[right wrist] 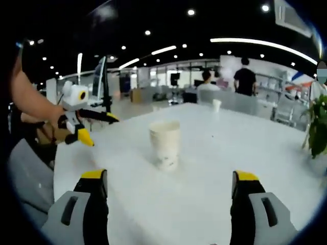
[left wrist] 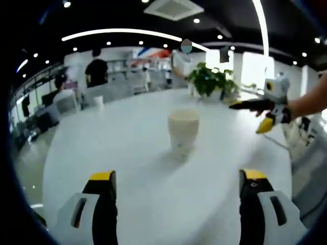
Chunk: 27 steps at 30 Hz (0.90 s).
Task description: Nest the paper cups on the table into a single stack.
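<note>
A white paper cup [left wrist: 183, 133] stands upright near the middle of the round white table [left wrist: 127, 153]; the right gripper view has the same cup [right wrist: 165, 143] on the table [right wrist: 214, 168]. Whether more cups sit nested inside it I cannot tell. My left gripper [left wrist: 177, 176] is open, a short way back from the cup, nothing between its jaws. My right gripper [right wrist: 169, 175] is also open and empty, facing the cup from the other side. Each gripper appears in the other's view, held in a hand above the table edge: right gripper [left wrist: 250, 116], left gripper [right wrist: 99, 129].
A small white cup [left wrist: 98, 101] [right wrist: 217, 104] stands at the table's far edge. A potted green plant [left wrist: 209, 80] [right wrist: 319, 127] sits on the table beyond the cup. People are at desks in the background. A chair [right wrist: 30, 173] is beside the table.
</note>
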Available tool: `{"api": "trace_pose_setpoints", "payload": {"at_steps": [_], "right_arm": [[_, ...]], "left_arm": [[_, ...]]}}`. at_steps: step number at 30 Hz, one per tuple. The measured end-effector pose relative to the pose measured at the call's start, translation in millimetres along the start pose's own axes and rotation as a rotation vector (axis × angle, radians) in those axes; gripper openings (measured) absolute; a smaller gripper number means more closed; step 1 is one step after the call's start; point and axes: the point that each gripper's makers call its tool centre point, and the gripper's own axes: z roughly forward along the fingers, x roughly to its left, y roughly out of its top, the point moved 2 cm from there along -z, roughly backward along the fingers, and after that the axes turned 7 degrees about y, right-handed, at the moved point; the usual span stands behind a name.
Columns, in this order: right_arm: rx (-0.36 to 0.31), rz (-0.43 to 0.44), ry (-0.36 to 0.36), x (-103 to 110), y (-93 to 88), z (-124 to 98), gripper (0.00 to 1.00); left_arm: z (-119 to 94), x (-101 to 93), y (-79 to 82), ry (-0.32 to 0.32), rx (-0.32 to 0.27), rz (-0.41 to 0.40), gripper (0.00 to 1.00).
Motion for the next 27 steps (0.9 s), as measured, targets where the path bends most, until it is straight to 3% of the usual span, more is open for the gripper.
{"api": "trace_pose_setpoints", "payload": {"at_steps": [10,16,22,27], "right_arm": [[-0.021,0.037,-0.024,35.1,-13.8,-40.7,1.0],[-0.012,0.056,-0.032,50.1,-27.3,-64.8,1.0],[-0.03,0.051,-0.043,57.4,-25.4,-75.9,1.0],[-0.006,0.018,-0.033,69.1,-35.5,-83.4,1.0]], "left_arm": [[-52.0,-19.9,-17.8,0.014,-0.026,-0.086,0.98],[-79.7,-16.6,-22.6,0.042,-0.039,-0.08,0.98],[-100.3,-21.2,-36.4,0.062,-0.022,-0.061,0.98],[-116.8,-23.3,-46.6,0.078,-0.028,-0.081,0.98]]}}
